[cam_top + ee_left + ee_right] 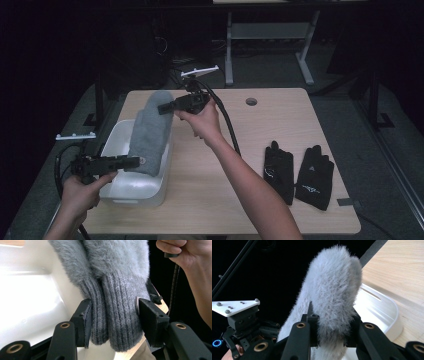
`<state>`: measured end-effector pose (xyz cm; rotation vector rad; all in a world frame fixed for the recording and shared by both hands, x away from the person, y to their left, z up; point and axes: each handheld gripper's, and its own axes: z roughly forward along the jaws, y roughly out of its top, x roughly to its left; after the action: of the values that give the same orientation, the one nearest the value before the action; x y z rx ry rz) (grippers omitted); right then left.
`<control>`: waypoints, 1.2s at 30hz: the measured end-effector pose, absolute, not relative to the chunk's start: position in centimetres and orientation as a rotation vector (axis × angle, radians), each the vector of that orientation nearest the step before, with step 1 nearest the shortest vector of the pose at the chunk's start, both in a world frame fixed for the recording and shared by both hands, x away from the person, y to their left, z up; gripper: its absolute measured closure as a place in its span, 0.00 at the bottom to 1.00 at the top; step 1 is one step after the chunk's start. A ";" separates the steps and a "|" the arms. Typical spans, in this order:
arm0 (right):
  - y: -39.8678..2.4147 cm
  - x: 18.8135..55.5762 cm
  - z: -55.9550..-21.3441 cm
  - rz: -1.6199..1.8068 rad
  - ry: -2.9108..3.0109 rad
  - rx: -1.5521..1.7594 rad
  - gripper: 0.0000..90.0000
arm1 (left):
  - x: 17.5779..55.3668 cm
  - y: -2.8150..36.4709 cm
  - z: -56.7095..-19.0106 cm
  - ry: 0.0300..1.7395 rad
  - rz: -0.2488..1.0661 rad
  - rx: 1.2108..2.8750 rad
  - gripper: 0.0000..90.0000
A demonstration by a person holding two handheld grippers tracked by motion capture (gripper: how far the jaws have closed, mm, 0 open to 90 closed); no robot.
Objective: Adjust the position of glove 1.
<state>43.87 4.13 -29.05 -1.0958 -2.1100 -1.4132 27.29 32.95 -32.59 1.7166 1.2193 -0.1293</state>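
Observation:
A pair of grey fuzzy mittens [149,132] hangs stretched between my two grippers above a white bin [132,192]. My left gripper [136,161] is shut on the ribbed cuffs [117,315], both pads pressed against the knit. My right gripper [162,107] is shut on the fluffy tip end [334,290], farther back and higher. In the left gripper view the cuffs hang side by side between the jaws, with the bin's white wall [30,302] behind. The right gripper view looks along the mittens toward the bin [382,312] and the left gripper [242,322].
Two black gloves [279,170] [315,175] lie flat on the right part of the wooden table [250,150]. A cable hole [251,101] sits near the table's far edge. The right forearm crosses the table's middle. Dark floor and a desk frame lie behind.

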 end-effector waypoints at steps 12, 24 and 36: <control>6.4 44.6 -30.0 -1.377 -2.115 -1.068 0.80 | 27.0 34.6 -33.1 1.266 -0.124 1.703 0.53; 9.0 45.0 -31.6 -1.330 -2.101 -1.057 0.80 | 26.7 36.6 -34.5 1.313 -0.142 1.679 0.53; 10.9 45.2 -33.6 -1.273 -2.112 -1.065 0.81 | 26.3 37.5 -36.0 1.368 -0.132 1.694 0.53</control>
<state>45.20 10.92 -33.61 -1.0649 -2.1116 -1.2734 26.26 37.53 -35.95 1.6937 1.3679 -0.1316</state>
